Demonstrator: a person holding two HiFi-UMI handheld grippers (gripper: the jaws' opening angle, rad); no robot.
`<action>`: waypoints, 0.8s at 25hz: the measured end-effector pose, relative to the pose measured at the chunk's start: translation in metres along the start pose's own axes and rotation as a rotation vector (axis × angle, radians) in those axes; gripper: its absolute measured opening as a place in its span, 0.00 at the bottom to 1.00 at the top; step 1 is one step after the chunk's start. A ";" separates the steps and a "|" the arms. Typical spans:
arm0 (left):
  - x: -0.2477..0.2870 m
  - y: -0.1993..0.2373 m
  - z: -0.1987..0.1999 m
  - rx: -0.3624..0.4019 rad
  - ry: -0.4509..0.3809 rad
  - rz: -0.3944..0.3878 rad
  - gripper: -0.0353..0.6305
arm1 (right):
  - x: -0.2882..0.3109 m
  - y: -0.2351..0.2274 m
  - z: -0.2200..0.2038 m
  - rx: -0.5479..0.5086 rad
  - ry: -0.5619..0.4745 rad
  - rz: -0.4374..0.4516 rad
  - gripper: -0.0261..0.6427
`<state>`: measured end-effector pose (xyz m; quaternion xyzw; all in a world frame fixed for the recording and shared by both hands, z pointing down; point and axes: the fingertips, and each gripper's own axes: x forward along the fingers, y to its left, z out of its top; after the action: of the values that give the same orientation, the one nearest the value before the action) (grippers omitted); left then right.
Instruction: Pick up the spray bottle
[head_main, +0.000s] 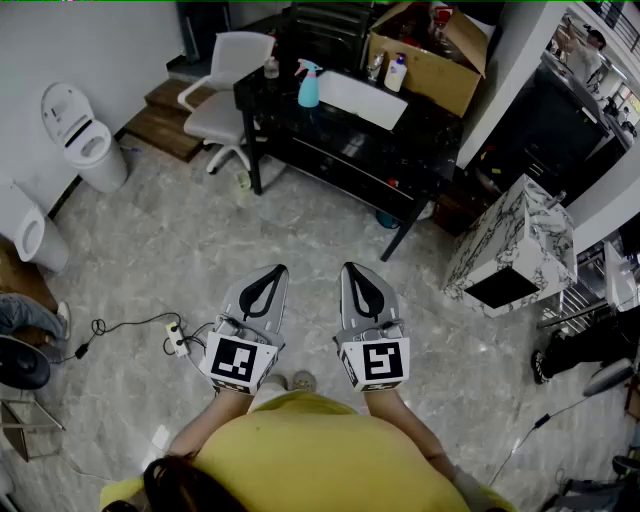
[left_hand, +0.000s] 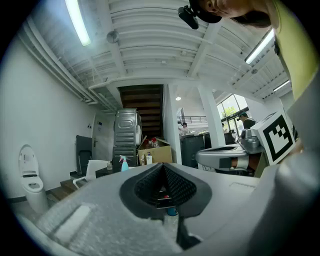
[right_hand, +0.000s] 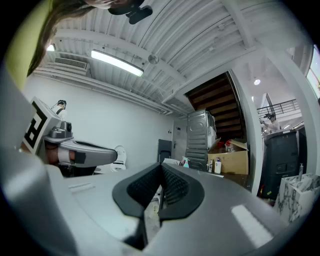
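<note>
The spray bottle (head_main: 308, 88) is teal with a white trigger head and stands upright on the black table (head_main: 330, 135) at the far side of the room. It shows small in the left gripper view (left_hand: 123, 164) and in the right gripper view (right_hand: 185, 162). My left gripper (head_main: 273, 270) and right gripper (head_main: 351, 268) hang side by side over the marble floor, close to my body and well short of the table. Both point level toward the table with their jaws together and nothing between them, as the left gripper (left_hand: 162, 166) and right gripper (right_hand: 160, 166) also show in their own views.
A white office chair (head_main: 228, 85) stands left of the table. On the table are a cardboard box (head_main: 430, 50), a white bottle (head_main: 397, 72) and a white board (head_main: 362, 98). A marble-patterned block (head_main: 515, 245) stands to the right. A power strip with cable (head_main: 175, 340) lies on the floor at the left.
</note>
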<state>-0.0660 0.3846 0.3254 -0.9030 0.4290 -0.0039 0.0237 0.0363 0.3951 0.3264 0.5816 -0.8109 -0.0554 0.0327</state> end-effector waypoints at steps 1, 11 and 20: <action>-0.001 -0.003 0.000 -0.002 0.003 0.000 0.06 | -0.002 -0.001 -0.001 0.002 0.001 0.000 0.04; 0.014 -0.001 -0.020 -0.016 0.020 0.003 0.06 | 0.007 -0.011 -0.016 0.024 -0.013 0.011 0.04; 0.083 0.075 -0.036 -0.034 0.000 0.005 0.06 | 0.105 -0.032 -0.040 0.021 0.014 0.004 0.13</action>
<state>-0.0725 0.2717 0.3570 -0.9023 0.4311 0.0033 0.0080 0.0373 0.2831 0.3613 0.5806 -0.8124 -0.0428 0.0324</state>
